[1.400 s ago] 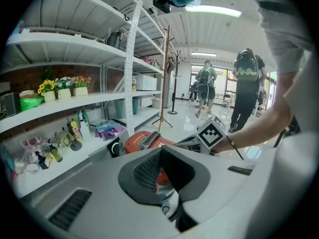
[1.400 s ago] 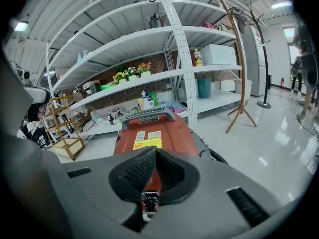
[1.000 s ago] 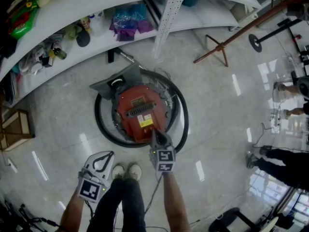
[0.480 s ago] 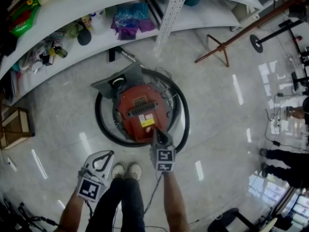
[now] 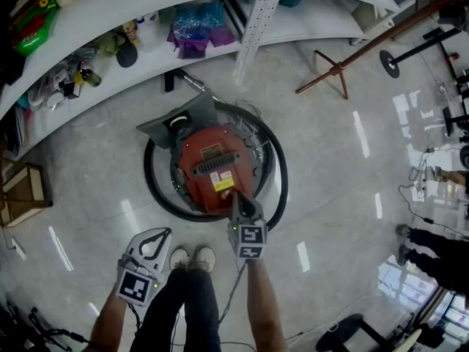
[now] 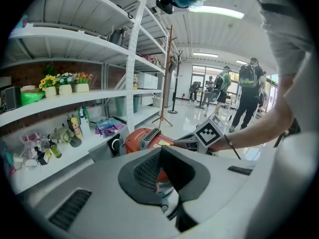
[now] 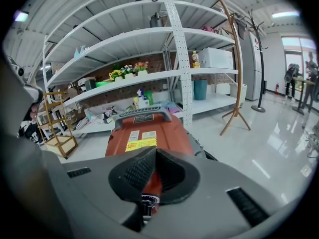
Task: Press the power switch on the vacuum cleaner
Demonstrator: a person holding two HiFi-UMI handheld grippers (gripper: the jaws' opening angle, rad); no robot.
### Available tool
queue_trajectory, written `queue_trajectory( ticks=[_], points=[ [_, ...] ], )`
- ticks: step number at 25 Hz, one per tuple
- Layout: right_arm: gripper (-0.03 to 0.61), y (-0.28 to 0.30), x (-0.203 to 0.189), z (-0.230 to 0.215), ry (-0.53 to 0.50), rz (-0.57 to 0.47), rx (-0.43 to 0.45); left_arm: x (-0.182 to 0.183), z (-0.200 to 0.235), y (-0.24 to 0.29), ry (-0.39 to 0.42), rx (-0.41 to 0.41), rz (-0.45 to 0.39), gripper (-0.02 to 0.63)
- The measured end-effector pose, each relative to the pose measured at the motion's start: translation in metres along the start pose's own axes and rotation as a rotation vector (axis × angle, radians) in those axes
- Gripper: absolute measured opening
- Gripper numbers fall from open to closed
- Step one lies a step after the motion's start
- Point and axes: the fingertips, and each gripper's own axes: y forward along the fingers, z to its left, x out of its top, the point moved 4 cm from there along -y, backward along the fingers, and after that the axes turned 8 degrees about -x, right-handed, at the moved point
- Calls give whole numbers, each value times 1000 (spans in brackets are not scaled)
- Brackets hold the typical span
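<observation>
The red vacuum cleaner (image 5: 209, 169) sits on the glossy floor with its black hose (image 5: 157, 196) coiled round it. My right gripper (image 5: 236, 199) is shut, and its tips rest against the near edge of the red body. In the right gripper view the shut right gripper (image 7: 155, 152) points at the red casing (image 7: 149, 133) below the black carry handle (image 7: 144, 114). The switch itself is hidden under the jaws. My left gripper (image 5: 168, 232) is shut and empty, held back by the person's shoes. In the left gripper view the left gripper (image 6: 160, 151) is aimed towards the vacuum cleaner (image 6: 144, 137).
White shelving (image 5: 146, 6) with bottles and bags curves behind the vacuum. A wooden coat stand (image 5: 344, 61) leans at the back right, and a wooden crate (image 5: 26, 193) stands at the left. The person's shoes (image 5: 192, 259) are just below the hose. People (image 5: 432, 251) stand at the right edge.
Both grippers and the vacuum stay where they were. Only the people at the right edge have shifted.
</observation>
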Motion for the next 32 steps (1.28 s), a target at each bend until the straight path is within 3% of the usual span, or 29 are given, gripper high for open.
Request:
queue_trajectory(
  ticks=[8, 19, 32],
  points=[
    [11, 1, -1, 3, -57, 28, 4, 7, -6, -2, 6, -1, 3, 6],
    [9, -15, 4, -3, -30, 25, 36, 28, -10, -11, 36, 25, -17, 6],
    [9, -78, 40, 7, 3, -26, 45, 59, -23, -24, 46, 22, -62, 6]
  ],
)
